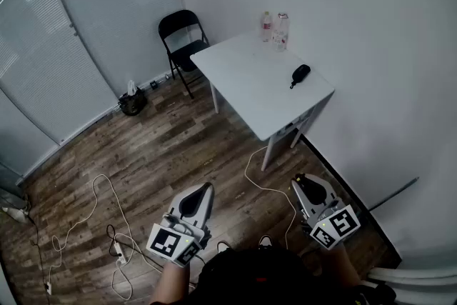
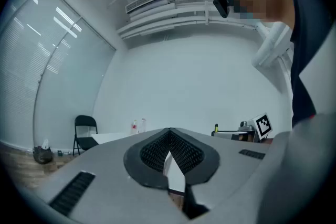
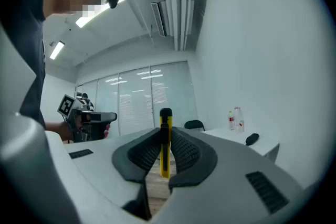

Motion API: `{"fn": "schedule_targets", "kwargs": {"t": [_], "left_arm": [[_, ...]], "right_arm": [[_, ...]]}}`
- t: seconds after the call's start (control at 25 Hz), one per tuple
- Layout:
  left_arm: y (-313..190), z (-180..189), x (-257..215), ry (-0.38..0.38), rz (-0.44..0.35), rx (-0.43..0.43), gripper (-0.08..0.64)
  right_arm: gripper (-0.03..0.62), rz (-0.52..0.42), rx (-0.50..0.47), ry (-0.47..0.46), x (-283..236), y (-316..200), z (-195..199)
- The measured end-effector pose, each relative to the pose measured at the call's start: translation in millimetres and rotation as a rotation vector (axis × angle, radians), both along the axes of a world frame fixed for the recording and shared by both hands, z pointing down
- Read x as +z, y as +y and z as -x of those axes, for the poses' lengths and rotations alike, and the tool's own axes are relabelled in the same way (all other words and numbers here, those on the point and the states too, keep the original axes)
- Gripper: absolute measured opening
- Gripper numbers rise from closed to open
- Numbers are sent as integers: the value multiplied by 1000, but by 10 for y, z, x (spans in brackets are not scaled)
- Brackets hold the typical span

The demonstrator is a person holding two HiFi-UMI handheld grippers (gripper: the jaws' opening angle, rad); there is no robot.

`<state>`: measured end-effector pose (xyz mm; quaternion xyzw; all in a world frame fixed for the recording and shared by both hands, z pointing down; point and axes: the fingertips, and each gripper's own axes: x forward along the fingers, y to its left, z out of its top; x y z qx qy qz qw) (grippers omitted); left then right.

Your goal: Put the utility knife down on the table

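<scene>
1. The utility knife [image 3: 165,159] has a yellow body with a black strip and a black top end. It stands upright between the right gripper's [image 3: 166,139] jaws.
2. The white table [image 1: 246,86] is well ahead of both grippers, across a wood floor [image 1: 150,146]. Two bottles [image 1: 275,29] and a black object [image 1: 300,73] sit on it. A black folding chair [image 1: 183,39] is at its far-left corner.
3. Right gripper jaws are clamped on the knife. Left gripper [image 2: 169,136] jaws meet at the tips with nothing between them.

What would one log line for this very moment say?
right gripper: shut on utility knife | left gripper: shut, empty | table: ahead, apart from both grippers | step: knife not yet set down
</scene>
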<state>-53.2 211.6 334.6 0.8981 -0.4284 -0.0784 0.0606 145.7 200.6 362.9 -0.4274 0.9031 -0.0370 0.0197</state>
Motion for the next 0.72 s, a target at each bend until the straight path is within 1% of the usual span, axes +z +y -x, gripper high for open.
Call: {"fn": "schedule_targets", "kwargs": {"t": [0.24, 0.4, 0.52, 0.64, 0.72], "left_arm": [[-29, 53, 36, 24, 11, -13, 23], [1, 107, 154, 4, 58, -22, 23], [-10, 128, 200, 8, 69, -19, 23], [-31, 153, 299, 5, 113, -15, 23], [-19, 167, 336, -2, 115, -5, 23]], "right_arm": [[69, 6, -16, 6, 46, -25, 59], [69, 12, -21, 8, 59, -8, 123], [69, 16, -16, -7, 65, -19, 138], [69, 22, -18, -14, 70, -31, 158], [69, 28, -19, -8, 81, -34, 193]]}}
